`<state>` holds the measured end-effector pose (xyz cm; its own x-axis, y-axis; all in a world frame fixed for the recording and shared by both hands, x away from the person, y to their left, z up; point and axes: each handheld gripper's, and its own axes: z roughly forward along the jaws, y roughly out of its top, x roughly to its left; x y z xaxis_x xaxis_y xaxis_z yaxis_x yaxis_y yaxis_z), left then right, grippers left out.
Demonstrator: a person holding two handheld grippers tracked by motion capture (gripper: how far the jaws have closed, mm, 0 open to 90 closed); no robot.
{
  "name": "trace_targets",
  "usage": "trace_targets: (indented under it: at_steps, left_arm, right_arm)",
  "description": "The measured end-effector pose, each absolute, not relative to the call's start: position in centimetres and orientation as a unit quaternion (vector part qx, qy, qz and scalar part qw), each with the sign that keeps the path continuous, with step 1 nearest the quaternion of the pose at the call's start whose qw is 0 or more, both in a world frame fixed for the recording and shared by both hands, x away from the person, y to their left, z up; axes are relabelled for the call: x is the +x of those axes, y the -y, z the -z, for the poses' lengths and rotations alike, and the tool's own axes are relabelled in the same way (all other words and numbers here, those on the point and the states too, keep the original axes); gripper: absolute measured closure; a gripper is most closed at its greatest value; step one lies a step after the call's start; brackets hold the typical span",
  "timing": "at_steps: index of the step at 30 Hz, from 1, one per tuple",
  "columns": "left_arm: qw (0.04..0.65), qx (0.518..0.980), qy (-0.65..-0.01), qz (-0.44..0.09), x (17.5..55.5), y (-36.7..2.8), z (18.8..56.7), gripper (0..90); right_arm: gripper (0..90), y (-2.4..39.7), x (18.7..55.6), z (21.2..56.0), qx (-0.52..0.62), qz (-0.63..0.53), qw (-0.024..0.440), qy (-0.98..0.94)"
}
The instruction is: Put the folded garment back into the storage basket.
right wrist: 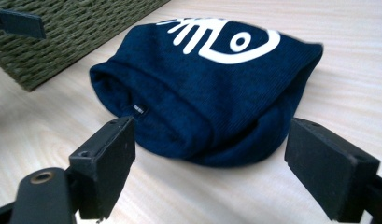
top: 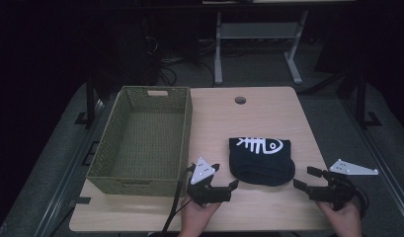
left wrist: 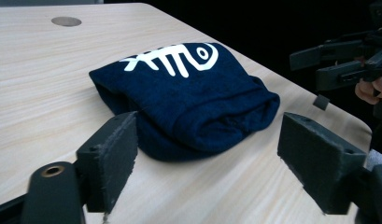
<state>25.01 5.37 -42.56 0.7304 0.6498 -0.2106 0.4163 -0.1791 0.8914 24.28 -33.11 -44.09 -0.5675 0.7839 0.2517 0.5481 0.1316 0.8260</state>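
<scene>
A folded dark navy cloth (top: 261, 159) with a white fish-skeleton print lies on the light wooden table (top: 268, 111), right of centre. My left gripper (top: 225, 176) stands open just off the cloth's near-left corner, its jaws pointing right towards it. The right gripper (top: 308, 178) is open too, just off the near-right corner and pointing left. In the left gripper view the cloth (left wrist: 188, 98) lies beyond the wide-apart jaws, untouched, and the right gripper (left wrist: 319, 67) shows at the far right. The right gripper view has the cloth (right wrist: 207, 88) close ahead, its rolled edge facing me.
A green woven basket (top: 146, 140) stands on the table's left half, and its corner (right wrist: 62, 32) appears in the right gripper view. A round cable hole (top: 240, 100) sits near the table's far edge. Behind the table are a grey desk frame (top: 259, 44) and a dark floor.
</scene>
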Motion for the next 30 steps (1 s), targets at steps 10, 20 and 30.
trace_targets:
  at_steps: [10,20,30]
  left_arm:
    - [0.519,0.765,-0.365,-0.114,27.2,-4.0,42.8,22.5]
    - [0.503,0.747,-0.425,-0.096,30.8,-3.0,43.2,23.9]
    - [0.478,0.731,-0.48,-0.08,34.1,-2.1,44.8,22.6]
  right_arm:
    - [14.4,32.6,26.8,42.9,0.443,-0.476,0.131,-0.749]
    - [16.9,32.1,30.1,41.8,0.457,-0.466,0.12,-0.748]
    - [22.1,31.7,33.1,43.4,0.487,-0.449,0.097,-0.743]
